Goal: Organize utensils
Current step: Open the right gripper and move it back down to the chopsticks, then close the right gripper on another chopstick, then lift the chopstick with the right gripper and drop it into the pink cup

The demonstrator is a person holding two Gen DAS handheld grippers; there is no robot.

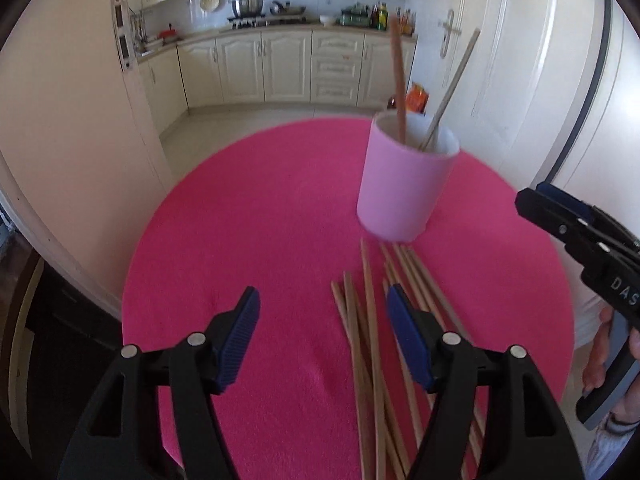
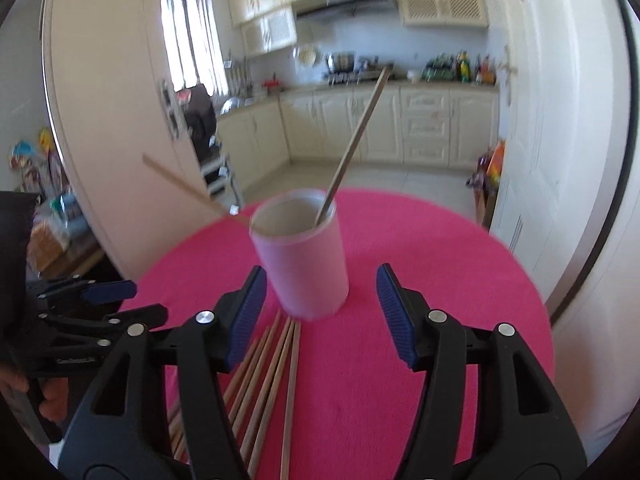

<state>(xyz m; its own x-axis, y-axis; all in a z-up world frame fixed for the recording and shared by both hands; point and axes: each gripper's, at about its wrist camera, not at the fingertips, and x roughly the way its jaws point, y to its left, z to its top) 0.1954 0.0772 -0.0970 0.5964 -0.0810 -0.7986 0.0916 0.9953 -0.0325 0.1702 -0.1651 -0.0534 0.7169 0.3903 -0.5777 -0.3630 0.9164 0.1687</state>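
Chopsticks beside pink cup, left tongs agape

White raised letters "DAS", cut off by the frame edge, stand on the black body of the right gripper, off to the right of the left jaws; no other lettering is legible.

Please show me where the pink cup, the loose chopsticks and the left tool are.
pink cup (image 1: pixel 404 188): left wrist view, outer wall.
loose chopsticks (image 1: pixel 370 320): left wrist view, mid-shaft.
left tool (image 1: pixel 322 308): left wrist view, between fingertips.
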